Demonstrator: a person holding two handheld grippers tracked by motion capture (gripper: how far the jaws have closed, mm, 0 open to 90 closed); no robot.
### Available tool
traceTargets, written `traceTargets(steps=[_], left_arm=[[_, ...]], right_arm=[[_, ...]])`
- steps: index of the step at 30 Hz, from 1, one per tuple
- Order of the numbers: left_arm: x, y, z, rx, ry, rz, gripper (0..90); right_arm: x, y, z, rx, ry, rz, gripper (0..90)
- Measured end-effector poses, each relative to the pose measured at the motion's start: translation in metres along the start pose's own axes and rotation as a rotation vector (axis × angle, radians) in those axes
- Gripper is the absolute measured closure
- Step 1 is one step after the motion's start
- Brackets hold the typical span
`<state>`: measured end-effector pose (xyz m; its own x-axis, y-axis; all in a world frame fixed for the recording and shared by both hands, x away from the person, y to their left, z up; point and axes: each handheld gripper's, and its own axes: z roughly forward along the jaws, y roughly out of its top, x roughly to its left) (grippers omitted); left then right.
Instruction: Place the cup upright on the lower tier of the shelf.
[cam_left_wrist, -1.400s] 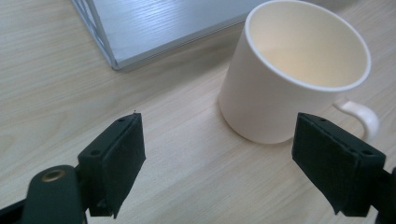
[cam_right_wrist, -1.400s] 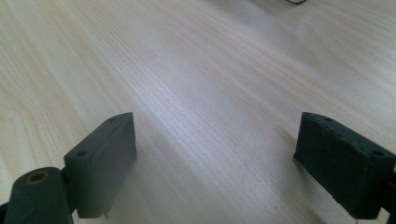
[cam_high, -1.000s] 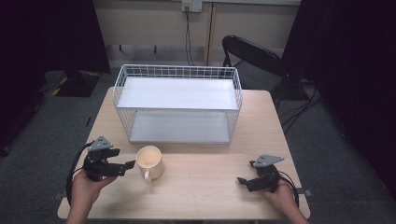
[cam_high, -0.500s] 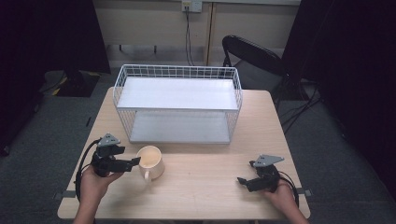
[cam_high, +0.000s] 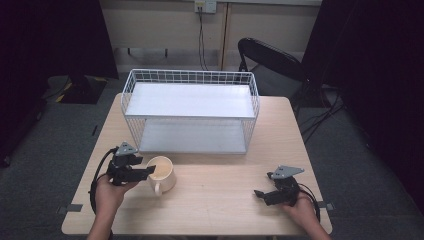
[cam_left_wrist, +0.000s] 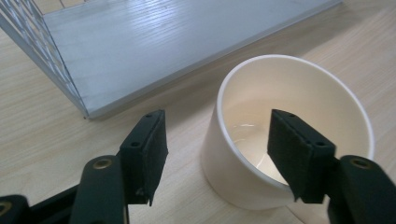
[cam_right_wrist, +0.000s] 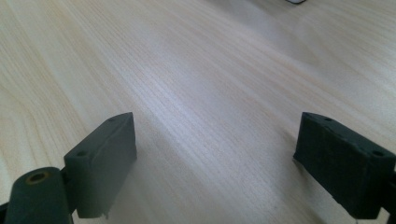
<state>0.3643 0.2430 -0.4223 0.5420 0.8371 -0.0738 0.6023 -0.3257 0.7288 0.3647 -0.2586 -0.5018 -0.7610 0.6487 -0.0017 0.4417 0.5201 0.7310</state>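
Centrally, a white wire rack (cam_high: 190, 112) is standing on the wooden table (cam_high: 225, 200). Just before the rack's front left corner, a cream mug (cam_high: 161, 173) is sitting upright. The left gripper (cam_left_wrist: 217, 154) is straddling the mug's near rim, jaws spread, unclenched. The right gripper (cam_right_wrist: 215, 163) is resting well right of the rack's front, jaws released.

No text, label, brand, number or sign could be read anywhere. The cream mug (cam_left_wrist: 289, 135), the white wire shelf rack (cam_high: 192, 111) and the wooden surface (cam_high: 225, 200) all carried plain, unmarked faces, and the wall outlet (cam_high: 205, 5) behind was too small to make out.
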Motion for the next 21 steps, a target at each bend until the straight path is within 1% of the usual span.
traceTargets(steps=[2,4,5,6,12,14,15,16,18,19,21], left_arm=[[0.0,0.0,0.001,0.005,0.018,-0.005,40.9],[0.0,0.0,0.002,0.004,0.016,-0.01,41.6],[0.0,-0.001,0.004,0.015,0.017,-0.013,41.6],[0.0,-0.001,0.005,0.01,0.016,-0.024,43.8],[-0.003,0.002,0.008,0.032,0.01,-0.023,53.9],[-0.005,0.003,0.011,0.049,0.01,-0.022,57.4],[-0.005,0.003,0.012,0.067,0.007,-0.024,61.9],[-0.006,0.002,0.014,0.084,0.019,-0.019,65.7],[-0.006,0.002,0.015,0.094,0.013,-0.02,67.8],[-0.005,0.0,0.016,0.096,0.008,-0.039,68.2],[-0.004,-0.001,0.016,0.092,0.009,-0.053,72.9]], right_arm=[[0.0,0.0,0.0,0.0,0.0,0.0,11.8],[0.0,0.0,0.0,0.0,0.0,0.0,11.7],[0.0,0.0,0.0,0.0,0.0,0.0,11.8],[0.0,0.0,0.0,0.0,0.0,0.0,11.8],[0.0,0.0,0.0,0.0,0.0,0.0,11.8],[0.0,0.0,0.0,0.0,0.0,0.0,11.7],[0.0,0.0,0.0,0.0,0.0,0.0,11.7],[0.0,0.0,0.0,0.0,0.0,0.0,11.8],[0.0,0.0,0.0,0.0,0.0,-0.001,11.7],[0.0,0.0,0.0,-0.001,0.0,0.0,11.8],[0.0,0.0,0.0,0.0,0.0,0.0,11.7]])
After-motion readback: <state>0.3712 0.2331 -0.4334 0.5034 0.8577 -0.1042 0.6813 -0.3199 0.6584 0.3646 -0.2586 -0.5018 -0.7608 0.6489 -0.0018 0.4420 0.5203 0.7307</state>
